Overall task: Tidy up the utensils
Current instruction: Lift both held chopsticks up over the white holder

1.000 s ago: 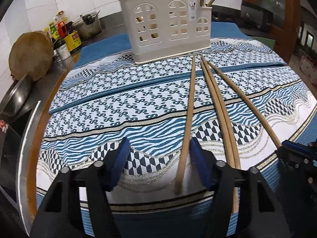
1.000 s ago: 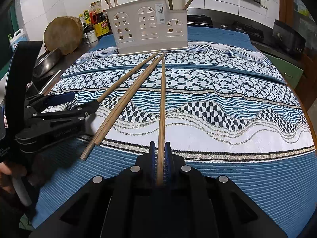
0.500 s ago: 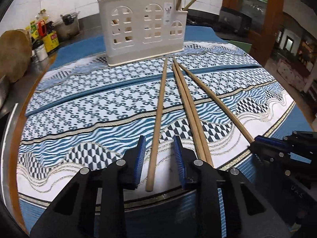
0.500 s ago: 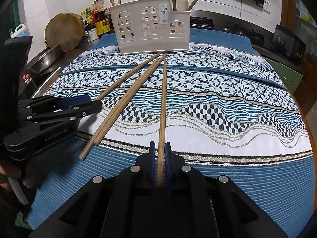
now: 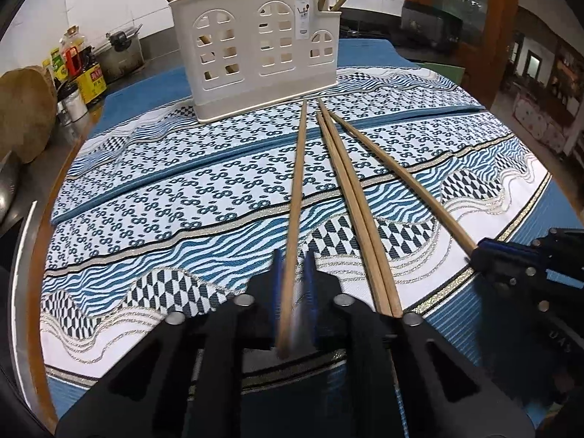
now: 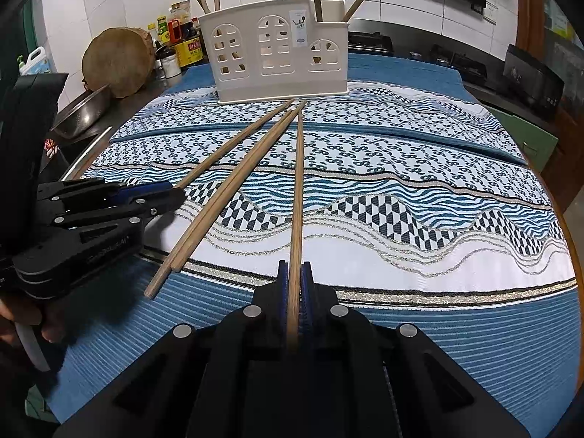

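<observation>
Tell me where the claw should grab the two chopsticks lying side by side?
Grab the pair of chopsticks at the near ends, coming from above. Those ends lie flat on the cloth, apart from the others; the far tips crowd together by the holder.

Ahead of the cream holder (image 5: 255, 51), four chopsticks fanned across the cloth (image 5: 146, 168); cloth either side lay bare.

right black gripper (image 6: 295, 284): closed tight on one long brown wooden chopstick (image 6: 297, 189)
white plastic holder with window holes (image 6: 281, 53): more sticks stand inside
</observation>
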`<control>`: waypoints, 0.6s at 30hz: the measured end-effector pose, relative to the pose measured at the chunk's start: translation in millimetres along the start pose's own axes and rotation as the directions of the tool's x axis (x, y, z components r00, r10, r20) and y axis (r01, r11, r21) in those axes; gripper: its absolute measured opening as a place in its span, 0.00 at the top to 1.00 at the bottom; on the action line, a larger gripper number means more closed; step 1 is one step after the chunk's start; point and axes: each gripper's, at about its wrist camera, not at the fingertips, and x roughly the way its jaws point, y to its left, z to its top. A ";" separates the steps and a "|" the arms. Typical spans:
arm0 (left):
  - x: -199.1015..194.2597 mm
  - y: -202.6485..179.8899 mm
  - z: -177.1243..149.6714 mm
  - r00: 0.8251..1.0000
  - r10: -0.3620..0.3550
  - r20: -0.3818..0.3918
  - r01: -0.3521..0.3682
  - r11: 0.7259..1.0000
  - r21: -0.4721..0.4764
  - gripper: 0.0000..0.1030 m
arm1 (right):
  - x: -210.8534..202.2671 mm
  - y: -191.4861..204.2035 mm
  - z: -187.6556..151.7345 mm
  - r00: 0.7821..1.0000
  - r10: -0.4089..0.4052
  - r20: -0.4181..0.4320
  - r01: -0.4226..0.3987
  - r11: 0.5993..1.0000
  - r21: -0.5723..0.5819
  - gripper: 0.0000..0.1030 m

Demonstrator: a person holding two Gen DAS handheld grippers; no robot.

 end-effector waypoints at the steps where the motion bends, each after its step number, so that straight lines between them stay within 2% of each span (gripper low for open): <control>1: -1.2 1.1 -0.1 1.000 0.003 -0.001 -0.003 1.000 -0.006 0.94 | -3.9 -0.5 1.2 1.000 0.005 0.009 -0.005 1.000 0.001 0.93; 7: -15.6 12.9 0.3 1.000 0.000 0.025 0.001 0.999 -0.039 0.95 | -40.1 -4.5 19.1 0.994 -0.005 0.105 0.008 1.000 -0.021 0.93; 12: -40.6 20.5 9.3 0.995 -0.016 0.097 0.021 0.998 -0.054 0.95 | -72.9 -10.9 46.4 0.983 0.006 0.185 0.002 0.999 -0.042 0.93; 18: -73.8 28.2 22.5 0.981 -0.046 0.189 0.058 0.997 -0.056 0.95 | -98.3 -16.5 90.4 0.972 0.056 0.228 -0.042 0.997 -0.066 0.93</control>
